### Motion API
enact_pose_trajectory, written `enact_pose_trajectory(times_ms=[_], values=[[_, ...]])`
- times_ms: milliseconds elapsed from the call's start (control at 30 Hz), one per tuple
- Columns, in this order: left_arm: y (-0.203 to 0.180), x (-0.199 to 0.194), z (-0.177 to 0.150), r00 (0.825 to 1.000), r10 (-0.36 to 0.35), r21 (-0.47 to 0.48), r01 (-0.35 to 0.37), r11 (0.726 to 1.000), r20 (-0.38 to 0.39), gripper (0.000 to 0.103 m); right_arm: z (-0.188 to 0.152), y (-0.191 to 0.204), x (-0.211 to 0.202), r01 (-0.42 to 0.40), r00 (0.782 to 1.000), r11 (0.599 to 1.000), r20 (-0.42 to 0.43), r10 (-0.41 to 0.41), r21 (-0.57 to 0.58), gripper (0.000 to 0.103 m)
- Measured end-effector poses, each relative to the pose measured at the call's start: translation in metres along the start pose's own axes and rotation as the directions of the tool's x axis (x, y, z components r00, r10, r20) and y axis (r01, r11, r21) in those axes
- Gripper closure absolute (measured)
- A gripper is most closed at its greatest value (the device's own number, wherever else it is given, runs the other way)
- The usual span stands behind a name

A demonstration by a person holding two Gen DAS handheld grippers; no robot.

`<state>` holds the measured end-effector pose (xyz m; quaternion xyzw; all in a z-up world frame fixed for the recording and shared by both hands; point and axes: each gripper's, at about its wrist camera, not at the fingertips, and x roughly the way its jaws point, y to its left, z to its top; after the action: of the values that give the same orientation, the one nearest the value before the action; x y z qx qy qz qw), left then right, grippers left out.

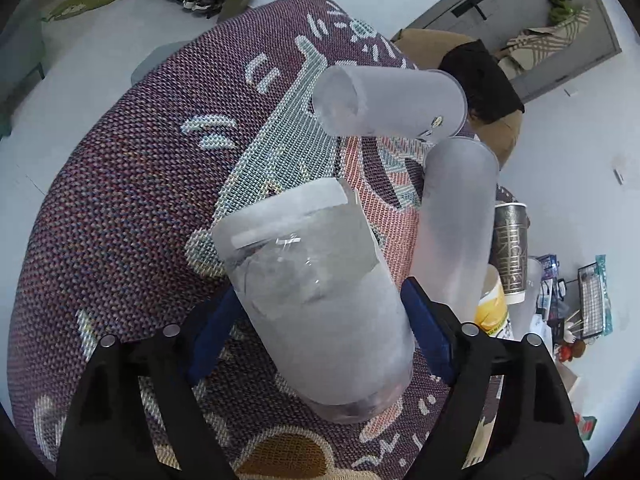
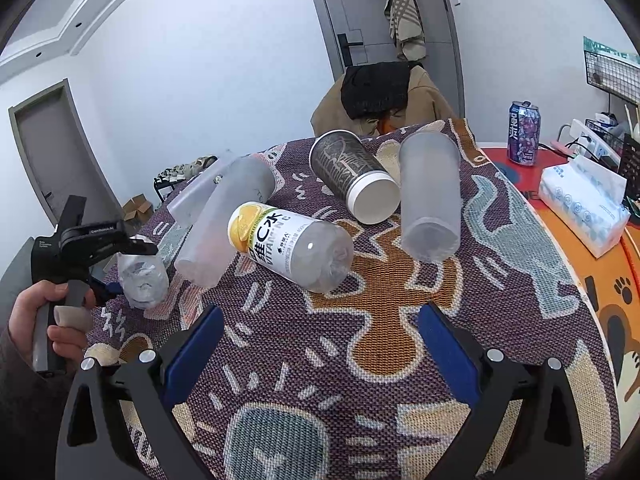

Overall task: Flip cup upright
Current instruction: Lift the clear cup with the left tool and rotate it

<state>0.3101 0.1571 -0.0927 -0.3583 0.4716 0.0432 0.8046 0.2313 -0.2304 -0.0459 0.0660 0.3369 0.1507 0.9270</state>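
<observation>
**Left gripper clamped on one clear cup, right gripper wide over the cloth**

My left gripper (image 1: 320, 332) holds a clear plastic cup (image 1: 316, 300) between its two blue pads (image 1: 426, 332); the pads press on the cup's sides, so the fingers are closed onto it. In the left wrist view the cup fills the middle, tilted, one end toward 6 o'clock and the other, with a pale band round it, toward 12 o'clock; I cannot tell whether it touches the woven cloth (image 1: 120, 200) beneath it.

My right gripper (image 2: 320, 348) stands wide apart with nothing between its fingers; it hovers over the patterned cloth near 6 o'clock of the right wrist view. From there I see my left hand (image 2: 44, 320) at 9 o'clock, gripping the handle, and the held cup just beside it.

I count three frosted tumblers lying on their sides on the cloth: one (image 2: 430, 196) at 2 o'clock of the right view, one (image 2: 224, 220) at 10 o'clock, and a third (image 2: 196, 196) partly hidden behind that second one. Between them lie one dark paper cup (image 2: 352, 176), on its side with its white base toward me, and one bottle with a yellow lemon label (image 2: 292, 244), also on its side.

Off the cloth, toward 3 o'clock, stand one blue drink can (image 2: 524, 132) and one tissue pack (image 2: 584, 204).
</observation>
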Motion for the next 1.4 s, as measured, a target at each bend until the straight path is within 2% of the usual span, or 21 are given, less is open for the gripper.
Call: enact_pose_trajectory(times_ms=[200, 333, 600, 667, 867, 1200, 1400], values=[[-0.02, -0.03, -0.017, 0.999, -0.022, 0.089, 0.018, 0.996, 0.042, 0.023, -0.004, -0.009, -0.016, 0.008, 1.0, 1.0, 0.012, -0.009, 0.018, 0.008], [-0.032, -0.046, -0.031, 0.998, -0.043, 0.142, 0.037, 0.989, 0.042, 0.023, -0.01, -0.015, -0.027, 0.017, 1.0, 0.999, 0.02, -0.017, 0.037, 0.008], [-0.071, -0.061, -0.074, 0.999, -0.053, 0.303, 0.051, 0.952, 0.001, 0.023, -0.021, -0.026, -0.046, -0.001, 1.0, 0.997, 0.021, -0.001, 0.072, 0.008], [-0.083, -0.059, -0.091, 0.998, -0.057, 0.354, 0.064, 0.933, -0.031, 0.023, -0.024, -0.026, -0.047, -0.005, 1.0, 0.998, 0.004, 0.005, 0.07, 0.008], [-0.107, -0.047, -0.127, 0.994, -0.054, 0.421, 0.09, 0.903, -0.095, 0.023, -0.031, -0.032, -0.058, 0.005, 1.0, 0.998, -0.007, -0.005, 0.07, 0.008], [-0.137, -0.019, -0.159, 0.983, -0.009, 0.503, 0.1, 0.858, -0.181, 0.023, -0.042, -0.058, -0.074, 0.051, 0.999, 0.994, -0.021, -0.049, 0.101, 0.008], [-0.149, 0.007, -0.174, 0.971, 0.023, 0.532, 0.11, 0.84, -0.238, 0.023, -0.048, -0.075, -0.078, 0.073, 0.997, 0.989, -0.035, -0.069, 0.131, 0.008]])
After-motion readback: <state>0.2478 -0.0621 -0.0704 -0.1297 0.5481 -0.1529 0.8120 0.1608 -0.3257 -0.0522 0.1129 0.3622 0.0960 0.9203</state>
